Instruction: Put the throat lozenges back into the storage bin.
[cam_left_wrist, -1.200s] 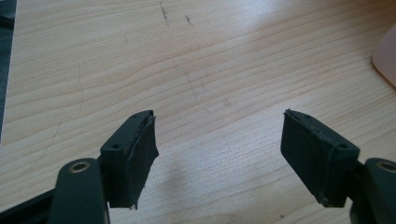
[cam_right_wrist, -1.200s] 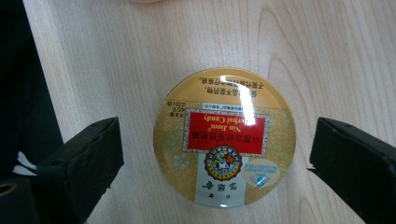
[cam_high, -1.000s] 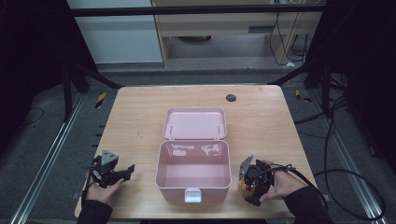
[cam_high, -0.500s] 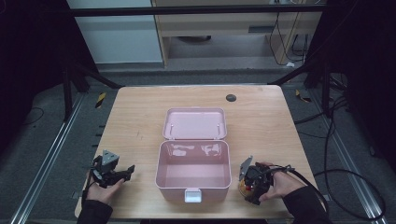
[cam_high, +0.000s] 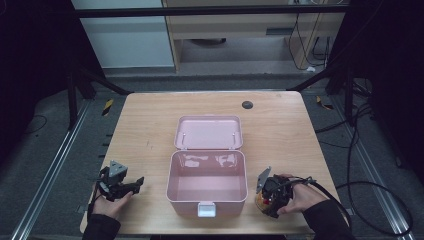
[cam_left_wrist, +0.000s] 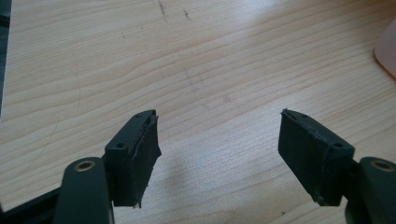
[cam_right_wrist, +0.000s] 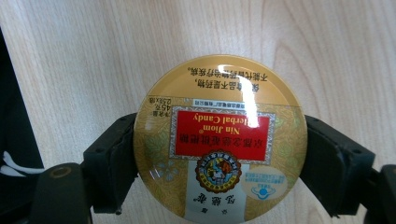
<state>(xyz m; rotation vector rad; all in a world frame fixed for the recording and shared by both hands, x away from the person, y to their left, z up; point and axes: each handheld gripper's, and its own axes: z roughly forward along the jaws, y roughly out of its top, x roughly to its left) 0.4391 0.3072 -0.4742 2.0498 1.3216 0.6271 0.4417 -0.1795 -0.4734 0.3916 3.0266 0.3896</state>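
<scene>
A round gold candy tin (cam_right_wrist: 219, 140) with a red label lies on the wooden table (cam_high: 150, 125) at the front right. My right gripper (cam_right_wrist: 219, 156) points down over it; its jaws have just been closing and now both pads press the tin's rim. In the high view the right gripper (cam_high: 267, 199) sits just right of the open pink box (cam_high: 207, 155), with the tin (cam_high: 262, 202) showing under it. My left gripper (cam_high: 134, 183) rests at the front left, open, and in its own view the left gripper (cam_left_wrist: 219, 140) has only bare wood between its pads.
The pink box's lid (cam_high: 210, 132) lies flat behind it, and a white latch (cam_high: 205, 208) faces the front edge. The box's corner (cam_left_wrist: 387, 46) shows at the right of the left gripper view. A dark round hole (cam_high: 247, 104) marks the table's far side.
Both hands stay where they were. The right gripper's jaws look drawn in around the tin, though the high view shows this only faintly.
</scene>
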